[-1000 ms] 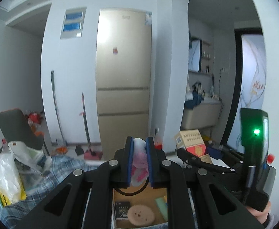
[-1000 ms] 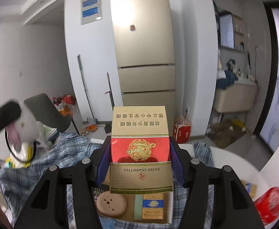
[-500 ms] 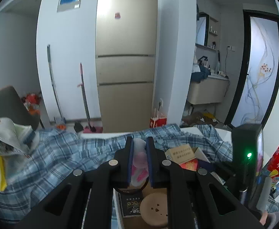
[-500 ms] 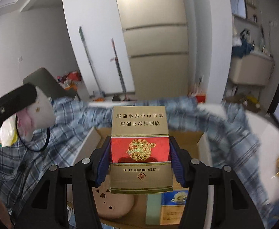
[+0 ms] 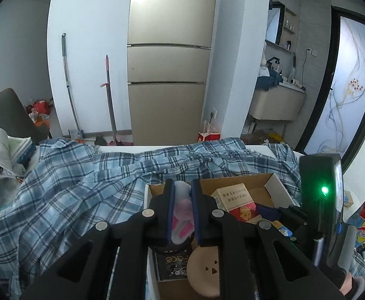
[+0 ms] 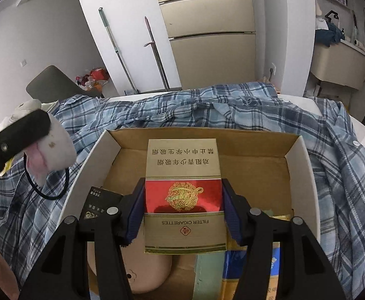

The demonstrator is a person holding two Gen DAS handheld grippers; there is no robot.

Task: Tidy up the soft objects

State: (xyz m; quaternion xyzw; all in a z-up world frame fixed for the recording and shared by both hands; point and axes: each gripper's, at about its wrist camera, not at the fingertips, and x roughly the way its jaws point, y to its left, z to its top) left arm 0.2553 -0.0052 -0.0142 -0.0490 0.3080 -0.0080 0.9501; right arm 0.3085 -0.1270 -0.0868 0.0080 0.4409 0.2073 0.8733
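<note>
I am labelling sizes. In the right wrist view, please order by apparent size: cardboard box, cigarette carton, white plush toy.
1. cardboard box
2. cigarette carton, enlarged by nearness
3. white plush toy

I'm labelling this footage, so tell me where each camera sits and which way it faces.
Left wrist: on the left gripper, looking forward over the open cardboard box and blue plaid shirt toward the beige fridge; its fingers clamp a white-and-pink plush toy, with the right gripper alongside.
Right wrist: on the right gripper, tilted down into the box, gripping a gold-and-red cigarette carton; the left gripper enters at left.
Shared: box, shirt, fridge, toy, carton.
</note>
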